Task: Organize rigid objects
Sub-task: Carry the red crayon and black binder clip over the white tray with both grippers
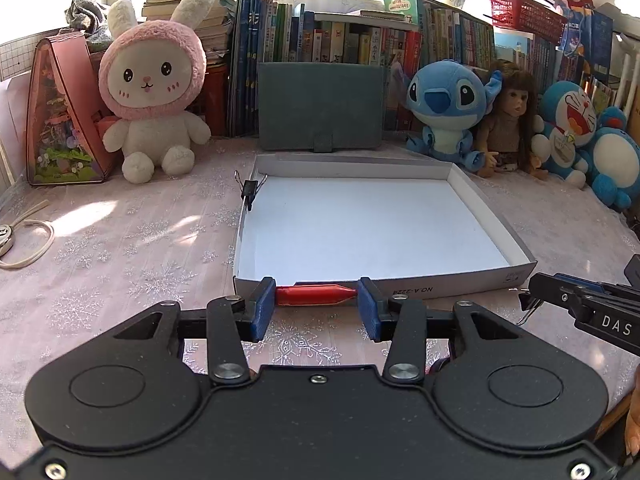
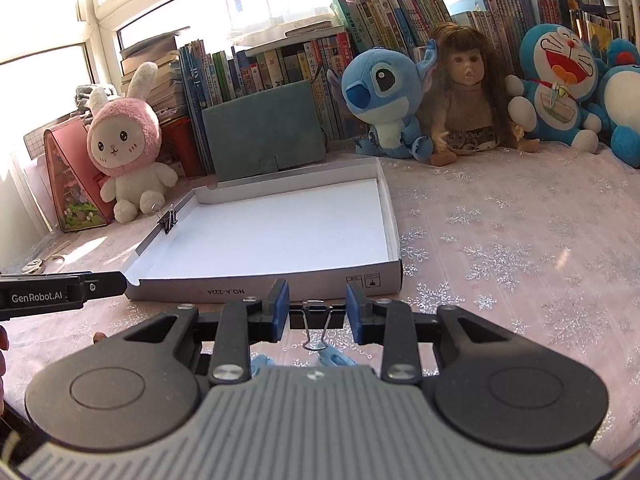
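A red crayon [image 1: 314, 295] lies sideways between the blue pads of the left tongs [image 1: 316, 307], pinched at both ends, just in front of the white box [image 1: 460, 280]. The right tongs [image 2: 317, 312] squeeze a black clip [image 2: 316, 316] above the table [image 2: 500, 260]. Another black clip [image 1: 250, 192] sits on the box's left wall.

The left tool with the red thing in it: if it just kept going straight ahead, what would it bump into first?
Probably the near wall of the white box. The left tool holds a red crayon crosswise just before that wall, pointing forward and down; depth is hard to judge.
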`<state>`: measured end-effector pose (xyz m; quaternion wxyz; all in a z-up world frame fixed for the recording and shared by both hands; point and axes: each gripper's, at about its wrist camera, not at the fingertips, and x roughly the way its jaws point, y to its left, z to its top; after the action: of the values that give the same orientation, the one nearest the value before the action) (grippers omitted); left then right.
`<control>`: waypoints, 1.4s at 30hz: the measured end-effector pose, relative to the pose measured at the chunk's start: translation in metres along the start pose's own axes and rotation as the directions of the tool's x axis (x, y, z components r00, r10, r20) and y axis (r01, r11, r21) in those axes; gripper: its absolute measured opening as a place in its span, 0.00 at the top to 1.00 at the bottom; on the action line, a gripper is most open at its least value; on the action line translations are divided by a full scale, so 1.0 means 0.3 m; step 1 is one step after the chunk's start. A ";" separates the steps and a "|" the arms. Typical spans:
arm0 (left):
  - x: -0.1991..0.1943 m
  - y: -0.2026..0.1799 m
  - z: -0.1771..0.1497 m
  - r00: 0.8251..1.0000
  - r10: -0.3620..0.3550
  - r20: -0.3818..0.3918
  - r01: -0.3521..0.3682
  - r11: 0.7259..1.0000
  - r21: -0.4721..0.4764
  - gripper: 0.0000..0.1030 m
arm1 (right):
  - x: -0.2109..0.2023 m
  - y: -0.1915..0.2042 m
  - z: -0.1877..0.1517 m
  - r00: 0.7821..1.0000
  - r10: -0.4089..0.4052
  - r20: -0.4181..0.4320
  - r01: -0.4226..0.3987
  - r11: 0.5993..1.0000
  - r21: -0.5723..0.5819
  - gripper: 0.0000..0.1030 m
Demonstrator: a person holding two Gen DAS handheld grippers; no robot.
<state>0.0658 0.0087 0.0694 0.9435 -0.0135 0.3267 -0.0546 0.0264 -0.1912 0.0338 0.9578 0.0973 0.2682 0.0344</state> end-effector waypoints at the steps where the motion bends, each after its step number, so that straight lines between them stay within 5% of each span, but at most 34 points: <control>1: 0.009 0.003 0.017 1.000 -0.003 0.001 0.003 1.000 -0.004 0.59 | 0.006 -0.002 0.016 1.000 -0.004 0.003 0.004 1.000 -0.001 0.65; 9: 0.082 -0.001 0.112 1.000 -0.024 -0.010 0.024 1.000 -0.001 0.59 | 0.052 -0.023 0.143 0.999 0.035 0.007 -0.035 0.999 0.017 0.65; 15: 0.213 0.002 0.165 0.997 -0.032 -0.073 0.030 0.999 -0.029 0.59 | 0.188 -0.028 0.240 0.996 0.064 -0.064 -0.061 0.997 0.044 0.65; 22: 0.362 0.023 0.254 0.998 -0.030 -0.058 0.024 0.994 -0.110 0.59 | 0.394 -0.011 0.326 0.996 0.032 -0.087 -0.029 0.999 0.037 0.65; 29: 0.527 0.016 0.319 0.997 0.035 -0.071 -0.042 0.993 -0.111 0.59 | 0.555 0.004 0.367 0.998 0.059 -0.039 -0.057 0.997 0.046 0.65; 37: 0.683 0.014 0.380 0.990 0.089 -0.113 -0.100 0.990 -0.096 0.59 | 0.683 0.012 0.389 1.000 -0.003 -0.014 0.004 1.000 0.026 0.65; 42: 0.734 0.016 0.379 0.985 0.110 -0.134 -0.124 0.988 -0.096 0.59 | 0.732 0.022 0.373 0.997 -0.042 -0.072 0.042 0.999 -0.013 0.66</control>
<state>0.3085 -0.0124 0.0232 0.9202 -0.0398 0.3891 0.0172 0.2719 -0.1775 0.0175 0.9486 0.0850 0.3043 0.0192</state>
